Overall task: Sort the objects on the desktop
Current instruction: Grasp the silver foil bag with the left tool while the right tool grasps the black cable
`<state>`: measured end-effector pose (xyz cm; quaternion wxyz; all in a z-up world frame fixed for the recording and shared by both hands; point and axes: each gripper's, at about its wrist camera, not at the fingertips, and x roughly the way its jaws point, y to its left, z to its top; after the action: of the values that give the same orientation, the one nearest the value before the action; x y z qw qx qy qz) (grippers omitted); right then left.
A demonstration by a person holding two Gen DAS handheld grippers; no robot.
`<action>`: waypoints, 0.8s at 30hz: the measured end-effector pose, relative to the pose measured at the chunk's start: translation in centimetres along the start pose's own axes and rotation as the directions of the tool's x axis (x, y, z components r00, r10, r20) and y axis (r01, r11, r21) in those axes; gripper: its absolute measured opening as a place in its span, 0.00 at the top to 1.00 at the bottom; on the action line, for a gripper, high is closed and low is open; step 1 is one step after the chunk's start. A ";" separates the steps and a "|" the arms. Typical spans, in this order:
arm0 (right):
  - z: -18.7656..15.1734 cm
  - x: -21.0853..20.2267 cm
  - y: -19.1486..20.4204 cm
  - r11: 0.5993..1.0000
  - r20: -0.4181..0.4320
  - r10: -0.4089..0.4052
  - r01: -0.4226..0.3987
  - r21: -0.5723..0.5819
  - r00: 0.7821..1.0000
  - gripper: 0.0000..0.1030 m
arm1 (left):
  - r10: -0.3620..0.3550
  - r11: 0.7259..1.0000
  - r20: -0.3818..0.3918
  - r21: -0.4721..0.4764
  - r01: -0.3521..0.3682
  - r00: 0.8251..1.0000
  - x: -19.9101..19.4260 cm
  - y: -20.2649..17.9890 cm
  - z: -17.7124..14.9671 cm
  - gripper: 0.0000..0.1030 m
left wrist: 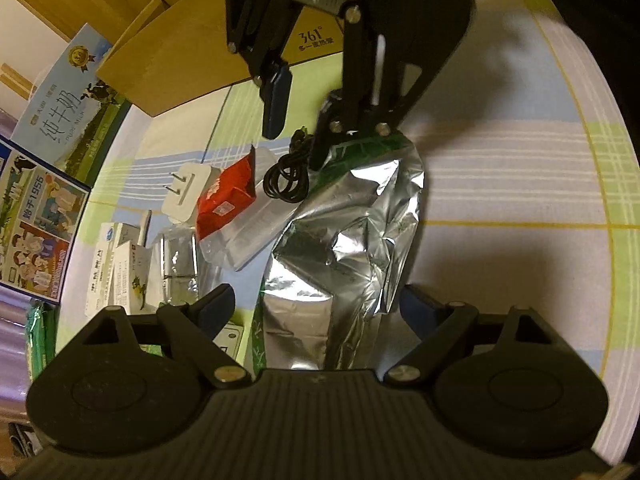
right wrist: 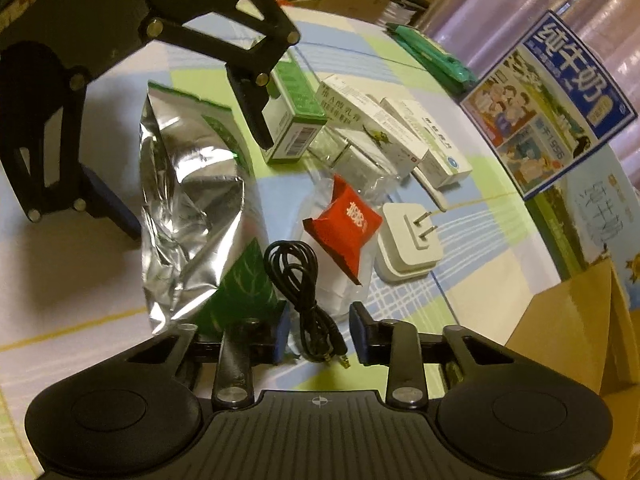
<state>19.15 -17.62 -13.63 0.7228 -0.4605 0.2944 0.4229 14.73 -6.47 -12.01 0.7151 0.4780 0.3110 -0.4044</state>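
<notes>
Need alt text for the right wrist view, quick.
Open right tongs straddle a coiled black cable on a plaid tablecloth. A silver foil bag lies left; a red packet and white plug sit beyond.

A home room, shown by a checked tablecloth [left wrist: 520, 184] at right of frame, milk cartons [left wrist: 60, 120] at left, cardboard boxes [left wrist: 180, 48] upper left, curtain [right wrist: 520, 0] upper right.
</notes>
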 end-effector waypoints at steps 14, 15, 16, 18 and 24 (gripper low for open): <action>0.2 0.8 0.3 1.000 -0.015 0.009 -0.009 -0.014 1.000 0.87 | -0.080 0.993 0.002 0.093 0.079 0.997 1.0 1.0 0.6 0.15; 0.3 0.7 0.3 1.000 -0.018 0.011 -0.011 -0.003 1.000 0.87 | -0.084 0.991 -0.003 0.106 0.083 0.997 1.1 1.0 0.8 0.15; 0.2 0.5 0.2 1.000 -0.020 0.013 -0.013 0.011 1.000 0.88 | -0.088 0.989 -0.009 0.119 0.088 0.996 1.2 1.0 0.9 0.15; 0.2 0.2 0.0 0.999 -0.024 0.017 -0.016 0.036 1.000 0.88 | -0.101 0.984 -0.024 0.146 0.104 0.995 1.4 1.1 1.3 0.15; -0.1 -0.8 -1.0 0.988 -0.069 0.048 -0.037 0.151 0.996 0.88 | -0.149 0.963 -0.082 0.216 0.164 0.985 2.2 1.3 2.6 0.18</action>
<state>19.66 -18.22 -12.59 0.7350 -0.4136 0.3610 0.3979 17.03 -9.20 -12.37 0.6126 0.5415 0.3239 -0.4760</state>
